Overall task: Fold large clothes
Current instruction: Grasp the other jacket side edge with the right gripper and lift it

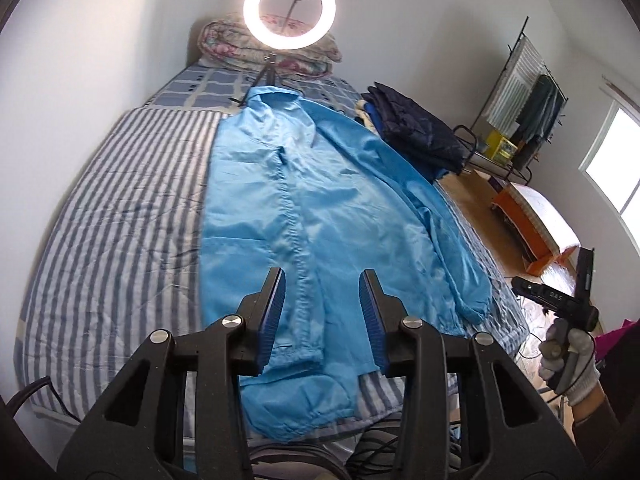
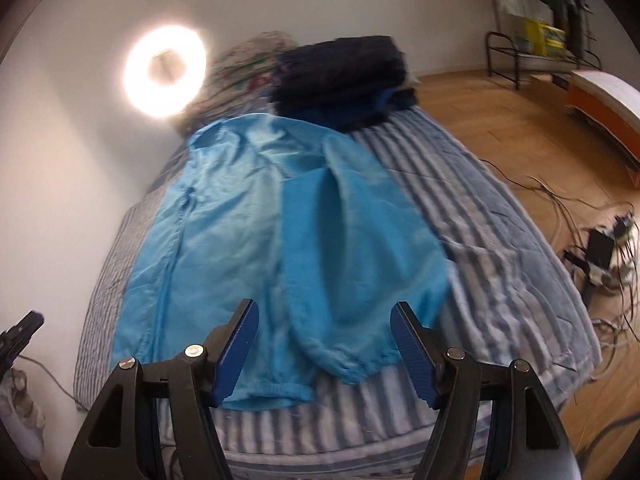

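On the bed [image 1: 120, 200], a light blue jacket [image 1: 304, 208] lies spread lengthwise, collar toward the far end, hem toward the near edge. Front placket runs down its middle. One sleeve is folded in over the body on the left side of the left wrist view; the other sleeve [image 1: 452, 240] lies out along the right side, cuff near the bed's edge. Fabric wrinkled, not flat. Striped blue-and-white cover under it.

Left gripper [image 1: 322, 320] hangs above the jacket's lower half, jaws apart, nothing between the blue pads, no contact with the cloth. Right gripper [image 2: 324, 352] also above the hem end, jaws wide apart, empty; the right wrist view is motion-blurred. In the left wrist view the right gripper shows off the bed's right side, held by a hand in a white knit glove [image 1: 568, 360].

Behind the jacket, a stack of dark navy folded clothes [image 1: 416, 132] sits at the bed's right side, near the collar. A ring light [image 1: 288, 10] on a small tripod stands at the far end, lit, with a rolled floral quilt [image 1: 240, 50] behind it. Beyond the bed: wooden floor [image 2: 500, 128], an orange box [image 1: 528, 232], a metal rack [image 1: 520, 92] with hanging clothes, a window [image 1: 616, 160]. Cables on the floor [image 2: 560, 200].
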### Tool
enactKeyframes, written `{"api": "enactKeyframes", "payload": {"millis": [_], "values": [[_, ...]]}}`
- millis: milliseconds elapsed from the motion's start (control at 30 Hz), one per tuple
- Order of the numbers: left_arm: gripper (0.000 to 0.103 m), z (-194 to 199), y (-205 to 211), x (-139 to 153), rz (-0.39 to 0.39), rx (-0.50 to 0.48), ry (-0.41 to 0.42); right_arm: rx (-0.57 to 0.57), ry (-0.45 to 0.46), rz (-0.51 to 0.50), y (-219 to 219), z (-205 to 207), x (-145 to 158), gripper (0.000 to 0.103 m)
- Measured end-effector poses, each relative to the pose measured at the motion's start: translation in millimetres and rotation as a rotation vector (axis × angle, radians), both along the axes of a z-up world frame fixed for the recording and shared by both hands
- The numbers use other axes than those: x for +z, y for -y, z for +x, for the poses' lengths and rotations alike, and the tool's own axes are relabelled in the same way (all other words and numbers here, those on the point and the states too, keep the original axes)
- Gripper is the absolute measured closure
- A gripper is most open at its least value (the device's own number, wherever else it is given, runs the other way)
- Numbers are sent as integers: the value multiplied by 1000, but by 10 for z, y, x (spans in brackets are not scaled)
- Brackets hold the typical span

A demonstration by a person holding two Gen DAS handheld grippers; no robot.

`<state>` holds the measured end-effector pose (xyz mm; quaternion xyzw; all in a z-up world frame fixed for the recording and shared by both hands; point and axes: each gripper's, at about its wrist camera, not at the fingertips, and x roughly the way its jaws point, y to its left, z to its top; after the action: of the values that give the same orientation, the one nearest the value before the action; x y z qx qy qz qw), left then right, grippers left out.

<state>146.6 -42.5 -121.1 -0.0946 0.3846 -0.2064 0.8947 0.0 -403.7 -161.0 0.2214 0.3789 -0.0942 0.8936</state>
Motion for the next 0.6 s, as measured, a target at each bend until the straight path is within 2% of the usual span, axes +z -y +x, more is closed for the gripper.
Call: {"api": "enactKeyframes", "payload": {"millis": [200, 300, 433, 600], "values": [[65, -31, 199, 45, 1, -32, 0, -140, -57, 128, 580, -141, -366, 32], [65, -31, 256, 47, 8, -42, -2, -196, -61, 238, 821, -173, -571, 35], [65, -33, 296, 35, 10, -45, -8, -224, -19, 390, 1007, -146, -793, 40], [65, -28, 324, -2, 19, -47, -17, -216, -22, 440, 1049, 26, -946, 43]]}}
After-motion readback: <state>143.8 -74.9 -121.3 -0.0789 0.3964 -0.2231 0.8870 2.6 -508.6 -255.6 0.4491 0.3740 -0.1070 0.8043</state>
